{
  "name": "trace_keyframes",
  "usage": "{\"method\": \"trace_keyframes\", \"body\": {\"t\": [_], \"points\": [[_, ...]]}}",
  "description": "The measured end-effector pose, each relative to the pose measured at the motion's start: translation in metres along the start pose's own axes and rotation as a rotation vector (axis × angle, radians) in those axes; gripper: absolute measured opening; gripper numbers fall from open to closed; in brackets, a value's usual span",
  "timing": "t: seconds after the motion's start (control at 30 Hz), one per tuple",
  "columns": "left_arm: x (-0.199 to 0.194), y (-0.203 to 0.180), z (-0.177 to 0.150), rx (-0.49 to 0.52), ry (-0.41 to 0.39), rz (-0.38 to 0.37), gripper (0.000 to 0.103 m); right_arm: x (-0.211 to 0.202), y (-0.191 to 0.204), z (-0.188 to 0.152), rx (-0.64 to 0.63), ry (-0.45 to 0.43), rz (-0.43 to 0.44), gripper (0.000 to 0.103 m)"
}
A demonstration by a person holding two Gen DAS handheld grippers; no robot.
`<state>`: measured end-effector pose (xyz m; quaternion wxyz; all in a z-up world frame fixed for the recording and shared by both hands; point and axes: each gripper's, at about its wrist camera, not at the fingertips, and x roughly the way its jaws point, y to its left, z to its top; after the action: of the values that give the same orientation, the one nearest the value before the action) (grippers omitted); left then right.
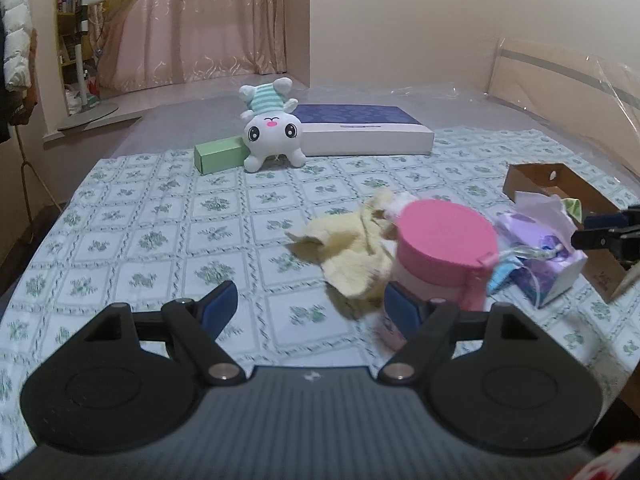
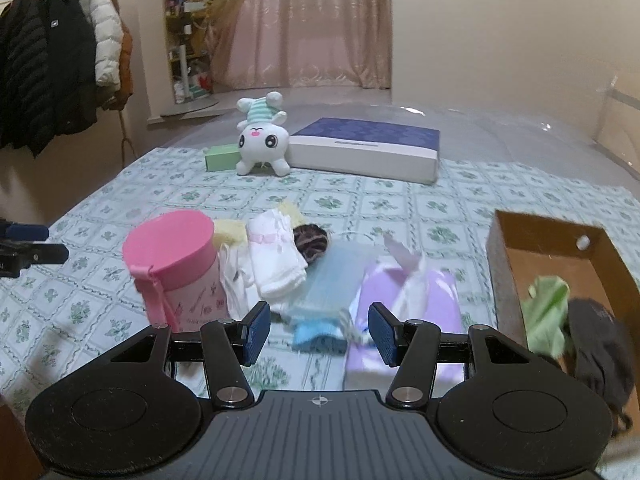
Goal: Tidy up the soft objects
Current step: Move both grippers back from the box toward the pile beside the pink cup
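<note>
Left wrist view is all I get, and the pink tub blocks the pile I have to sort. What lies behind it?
Observer: From the right wrist view, white socks lie just right of the pink tub.
Operator: Anything dark in there?
Observer: A brown patterned hair tie sits behind the socks.
Operator: Is the cardboard box empty?
Observer: No, the cardboard box holds a green cloth and a dark item.
Operator: Is the right tool holding anything?
Observer: No, the right tool is open above a blue cloth, gripping nothing.
</note>
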<state>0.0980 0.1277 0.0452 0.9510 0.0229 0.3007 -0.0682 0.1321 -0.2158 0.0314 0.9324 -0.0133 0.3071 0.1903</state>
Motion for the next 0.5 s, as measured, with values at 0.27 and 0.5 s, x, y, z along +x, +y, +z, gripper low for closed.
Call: {"method": "trace_keyframes", "body": {"t": [0.27,0.5], "points": [[0.04,0.031,0.03,0.037,0.024,-0.039,0.078,0.046,-0.01,0.044,-0.067,0.032,0.059,0.054],[0.085,0.05,0.055,0.076,0.045,-0.089,0.078,0.102,-0.013,0.071,-0.133,0.094,0.136,0.054]]}}
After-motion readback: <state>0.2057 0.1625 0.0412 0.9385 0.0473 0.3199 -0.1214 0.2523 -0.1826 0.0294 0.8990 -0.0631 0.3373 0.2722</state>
